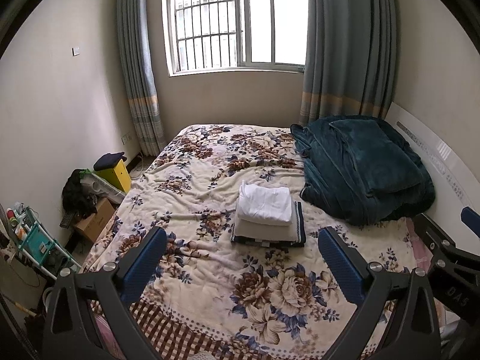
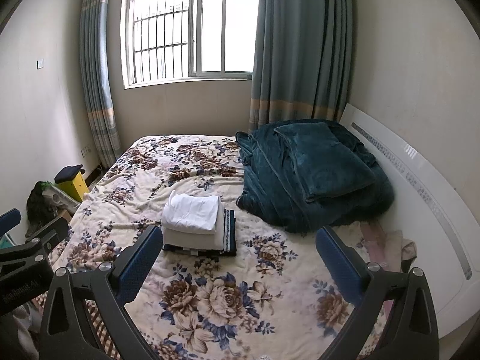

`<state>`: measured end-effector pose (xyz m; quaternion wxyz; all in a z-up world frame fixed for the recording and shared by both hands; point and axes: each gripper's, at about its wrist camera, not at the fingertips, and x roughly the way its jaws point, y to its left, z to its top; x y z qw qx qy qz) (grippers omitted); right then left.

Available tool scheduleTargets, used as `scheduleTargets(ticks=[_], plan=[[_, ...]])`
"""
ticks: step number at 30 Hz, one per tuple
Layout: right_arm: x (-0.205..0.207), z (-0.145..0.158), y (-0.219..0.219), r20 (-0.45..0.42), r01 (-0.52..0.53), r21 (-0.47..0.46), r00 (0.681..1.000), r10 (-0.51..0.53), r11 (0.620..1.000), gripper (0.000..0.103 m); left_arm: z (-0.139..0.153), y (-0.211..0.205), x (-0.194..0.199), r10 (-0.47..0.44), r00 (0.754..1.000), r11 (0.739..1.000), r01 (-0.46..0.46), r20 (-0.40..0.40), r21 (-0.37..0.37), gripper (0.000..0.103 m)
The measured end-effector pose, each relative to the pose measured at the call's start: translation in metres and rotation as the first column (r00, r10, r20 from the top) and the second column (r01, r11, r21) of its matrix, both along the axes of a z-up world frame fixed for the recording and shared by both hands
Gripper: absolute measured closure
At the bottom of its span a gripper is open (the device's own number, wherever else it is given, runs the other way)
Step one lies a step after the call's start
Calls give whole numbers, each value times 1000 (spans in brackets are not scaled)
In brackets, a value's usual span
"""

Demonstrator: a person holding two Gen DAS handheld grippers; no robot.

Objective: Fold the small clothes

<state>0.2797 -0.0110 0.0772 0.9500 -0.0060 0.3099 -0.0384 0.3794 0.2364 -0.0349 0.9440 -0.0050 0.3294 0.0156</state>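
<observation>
Small bedroom. Bed [image 1: 210, 273] fills most of the floor, covered by a cream blanket with large brown and blue flowers; a red-checked layer shows at the near edge. Barred window [image 1: 234, 21] on the far wall, blue-grey curtains [image 1: 345, 48] drawn to either side. White headboard [image 2: 420, 186] runs along the right wall. A heap of dark teal bedding [image 1: 363, 168] sits at the far right of the bed, against the headboard.

Left of the bed, on the floor: a yellow box [image 1: 115, 174] with a dark item on top, a cardboard box [image 1: 96, 219], a teal rack [image 1: 42, 246]. Contents too small to make out.

Folded clothes stack [image 1: 268, 214] lies mid-bed, just beside the teal heap but apart from it. Top piece white, neatly squared; beige piece under it; a dark navy piece with a patterned edge at the bottom. Stack looks level and tidy.

Left hand-held gripper [image 1: 243, 262] hangs over the near part of the bed, fingers spread wide, nothing between them. Right hand-held gripper [image 2: 240, 258] likewise spread and empty, short of the stack. Each appears at the edge of the other's view, cut off by the frame.
</observation>
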Motion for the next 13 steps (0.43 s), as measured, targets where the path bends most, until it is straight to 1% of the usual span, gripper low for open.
scheduleTargets(ticks=[8,13], plan=[[-1,-1,1,1,2,-1,1000,-2,1000,0,0,1,0,3,1000,1000,-3,3,1,0],[-2,-2,2,-1,3,2,1000,-3,1000,0,8,0,-3,13,1000,1000,-13,26,8,0]])
